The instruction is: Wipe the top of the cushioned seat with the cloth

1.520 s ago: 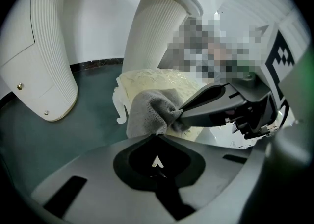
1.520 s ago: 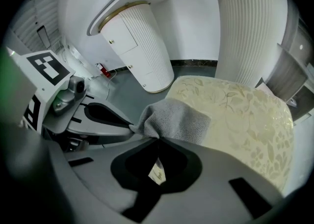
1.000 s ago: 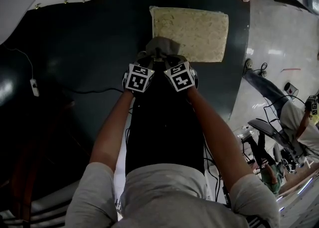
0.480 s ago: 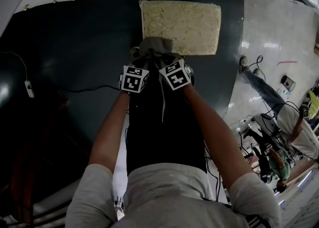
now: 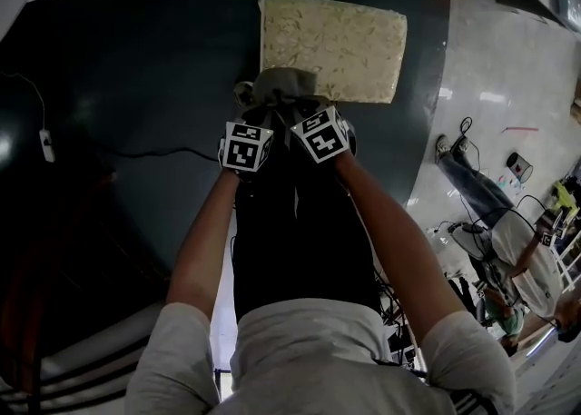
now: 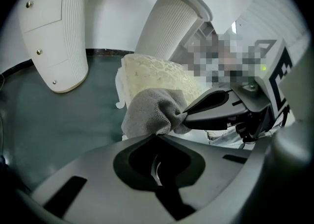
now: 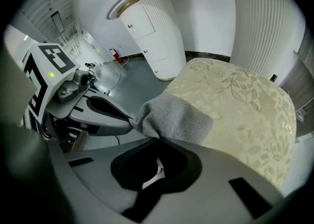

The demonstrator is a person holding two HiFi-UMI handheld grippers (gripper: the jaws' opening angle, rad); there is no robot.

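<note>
Head view shows left gripper (image 5: 261, 119) and right gripper (image 5: 303, 115) both clamped on the cloth (image 5: 283, 86) (grey, bunched) at the near edge of the seat (image 5: 338, 34).

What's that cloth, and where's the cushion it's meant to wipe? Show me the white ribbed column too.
grey cloth (image 7: 179, 117): right gripper view, middle of the bunched fabric.
cushioned seat (image 5: 349, 32): head view, bare patterned top.
white ribbed column (image 7: 169, 37): right gripper view, its ribbed side.

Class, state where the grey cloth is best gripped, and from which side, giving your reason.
Grip the cloth at its bunched near edge, from the near side: its free part then lies forward on the cushioned seat, ready to wipe.
</note>
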